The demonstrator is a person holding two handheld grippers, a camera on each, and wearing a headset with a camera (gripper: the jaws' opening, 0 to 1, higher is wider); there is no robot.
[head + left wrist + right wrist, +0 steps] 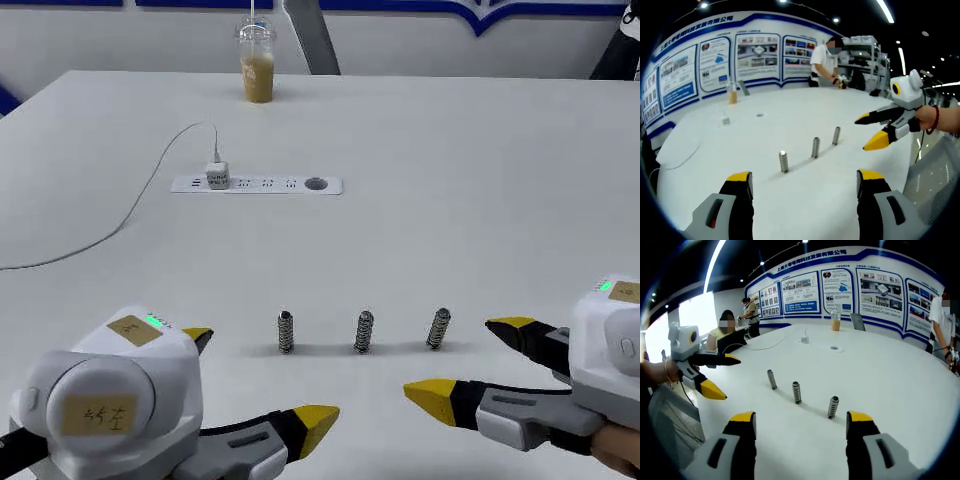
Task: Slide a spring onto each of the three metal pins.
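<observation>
Left gripper [258,377] and right gripper [462,360] both gape wide, nothing between their yellow fingers [740,178]. Straight ahead of the tips, near on the table [450,200], three springs [364,332] stand upright in a row, each already seated on one of the pins [783,154]. Left tips are nearest the left-end spring, right tips nearest the slightly leaning right-end one, so the job looks finished; the sticker [95,413] on the left gripper bears handwriting I can't read, and the wall posters [840,282] are too small.
</observation>
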